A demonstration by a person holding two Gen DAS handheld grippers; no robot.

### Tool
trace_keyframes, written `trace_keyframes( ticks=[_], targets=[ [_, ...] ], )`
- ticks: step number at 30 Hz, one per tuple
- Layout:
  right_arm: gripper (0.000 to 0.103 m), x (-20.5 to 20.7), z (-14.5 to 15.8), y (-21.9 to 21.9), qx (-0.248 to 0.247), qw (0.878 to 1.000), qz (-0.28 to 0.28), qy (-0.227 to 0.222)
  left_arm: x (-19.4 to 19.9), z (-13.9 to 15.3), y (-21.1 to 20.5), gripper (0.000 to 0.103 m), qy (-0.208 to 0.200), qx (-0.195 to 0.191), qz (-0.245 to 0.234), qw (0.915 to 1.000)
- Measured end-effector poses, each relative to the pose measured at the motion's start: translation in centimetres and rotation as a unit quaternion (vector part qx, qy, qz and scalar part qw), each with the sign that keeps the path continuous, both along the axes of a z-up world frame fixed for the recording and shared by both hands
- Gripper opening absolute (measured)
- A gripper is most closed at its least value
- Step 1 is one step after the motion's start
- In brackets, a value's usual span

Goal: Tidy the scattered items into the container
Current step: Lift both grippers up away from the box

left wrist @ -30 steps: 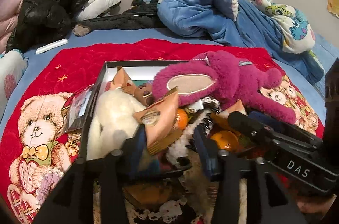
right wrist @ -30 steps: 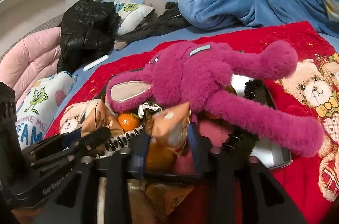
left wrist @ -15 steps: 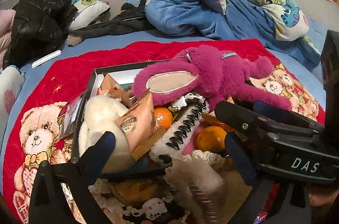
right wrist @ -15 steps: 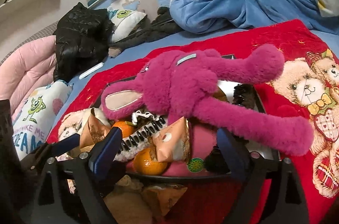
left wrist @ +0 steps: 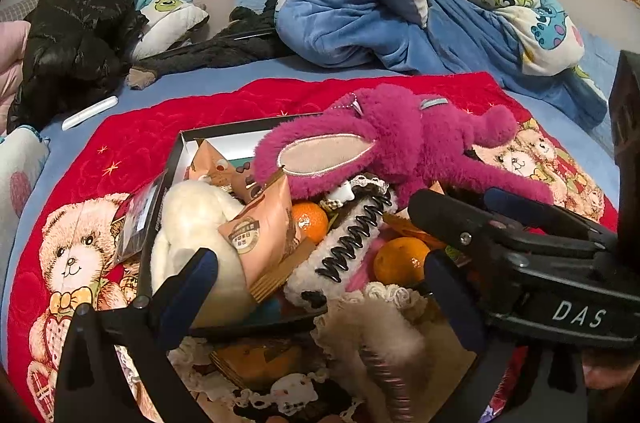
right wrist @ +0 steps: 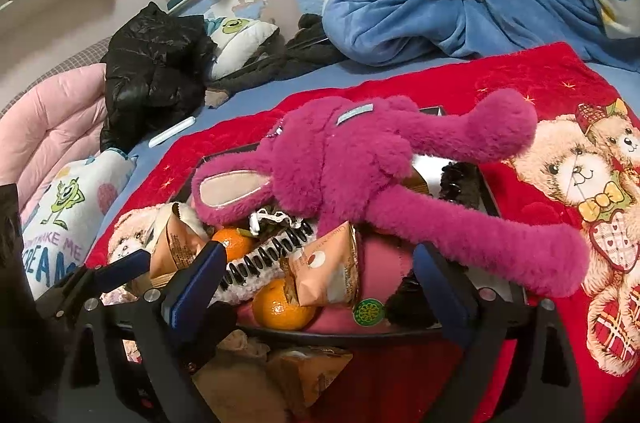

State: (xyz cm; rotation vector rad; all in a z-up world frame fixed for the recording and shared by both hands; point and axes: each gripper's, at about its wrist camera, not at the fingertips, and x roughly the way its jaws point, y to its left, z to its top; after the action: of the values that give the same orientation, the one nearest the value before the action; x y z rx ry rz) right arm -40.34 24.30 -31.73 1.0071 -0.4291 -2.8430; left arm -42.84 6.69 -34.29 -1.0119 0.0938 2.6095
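Since both sets of jaws have just been opening and hold nothing, the left gripper [left wrist: 320, 283] and right gripper [right wrist: 316, 275] hover side by side at the near edge of the heaped black box [left wrist: 182, 143] on the bed's red blanket [left wrist: 132, 143]. Loose lace-trimmed bits [left wrist: 372, 335] lie just outside, under the left gripper, the nearer one.

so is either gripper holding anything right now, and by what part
Nothing is held: the left gripper and right gripper have just been opening, pads clear of the items.
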Motion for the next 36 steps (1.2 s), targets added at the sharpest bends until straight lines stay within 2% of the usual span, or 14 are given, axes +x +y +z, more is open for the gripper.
trace_keyframes(
  ticks=[4,6,11,18,21,26,32,36],
  targets=[
    [0.098,0.1,0.0,0.2,-0.004,1.0,-0.001,0.0,0.0,0.1,-0.1,0.103,0.002,-0.001,0.002,1.0],
    [0.103,0.1,0.1,0.1,-0.005,1.0,0.003,0.001,0.1,0.4,-0.2,0.103,0.006,-0.005,0.008,0.9999],
    [0.103,0.5,1.2,-0.4,-0.004,1.0,0.012,0.007,1.0,2.7,-1.5,0.103,0.038,0.003,0.029,0.9988],
    [0.103,1.8,5.1,-1.4,-0.002,0.999,0.016,0.034,2.5,6.5,-3.7,0.103,0.065,0.032,0.058,0.9957],
    [0.103,2.8,7.1,-1.5,-0.001,0.999,0.015,0.044,3.8,8.2,-5.2,0.103,0.073,0.048,0.056,0.9946],
    [0.103,5.0,10.8,-1.8,0.017,0.997,0.007,0.071,6.0,10.4,-7.2,0.103,0.081,0.008,0.062,0.9947],
    [0.103,8.0,14.4,-2.9,0.038,0.995,0.011,0.096,9.1,12.6,-9.9,0.103,0.085,0.025,0.077,0.9931],
    [0.103,10.6,16.1,-3.7,0.05,0.993,0.016,0.11,11.8,13.0,-11.7,0.103,0.098,0.035,0.088,0.9907]
  ],
)
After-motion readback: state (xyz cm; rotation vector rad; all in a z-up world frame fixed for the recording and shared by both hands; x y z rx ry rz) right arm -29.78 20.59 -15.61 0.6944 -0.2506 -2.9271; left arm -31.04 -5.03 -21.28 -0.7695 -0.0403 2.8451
